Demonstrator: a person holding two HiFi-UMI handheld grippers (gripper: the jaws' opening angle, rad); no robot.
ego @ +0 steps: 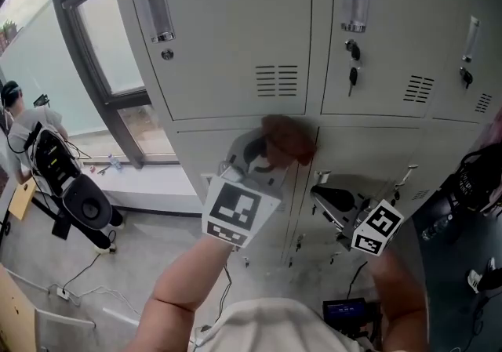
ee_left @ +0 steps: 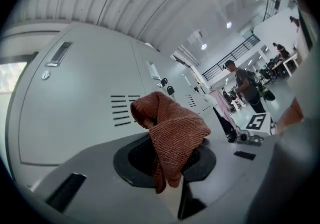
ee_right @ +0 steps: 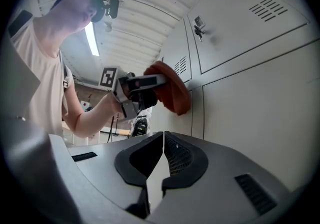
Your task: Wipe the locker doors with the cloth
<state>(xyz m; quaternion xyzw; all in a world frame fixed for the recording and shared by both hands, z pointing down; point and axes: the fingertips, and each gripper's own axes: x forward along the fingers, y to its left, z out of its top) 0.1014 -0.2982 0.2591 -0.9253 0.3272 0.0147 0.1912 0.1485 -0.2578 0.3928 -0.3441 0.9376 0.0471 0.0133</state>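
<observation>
- My left gripper (ego: pixel 263 156) is clamped on the cloth (ego: pixel 288 139). In the left gripper view the jaws of this gripper (ee_left: pixel 167 157) pinch the rust-brown knit cloth (ee_left: pixel 172 128), which bunches up above them while one corner hangs down in front.
- From the head view the cloth sits high on the lower door (ego: pixel 235 150), just under the seam with the upper door (ego: pixel 227 45). It is just beside the vertical gap to the next column of lockers.
- In the right gripper view the cloth (ee_right: pixel 172 92) looks pressed flat against the locker face, with the left gripper (ee_right: pixel 137 87) behind it and my forearm trailing away from the door.
- My right gripper (ego: pixel 323 200) holds nothing. In its own view the two jaws (ee_right: pixel 162 160) meet at the tips with only a thin slit below them.
- That right gripper hovers near the neighbouring lower door (ego: pixel 369 162), lower than the cloth and apart from it; its marker cube (ego: pixel 378 230) faces up at me.
- On the upper door I see vent slits (ego: pixel 276 80) to the right and a handle (ego: pixel 157 9) at top left.
- Keys (ego: pixel 353 74) hang from the lock of the next upper door.
- A window (ego: pixel 118 45) stands left of the lockers.
</observation>
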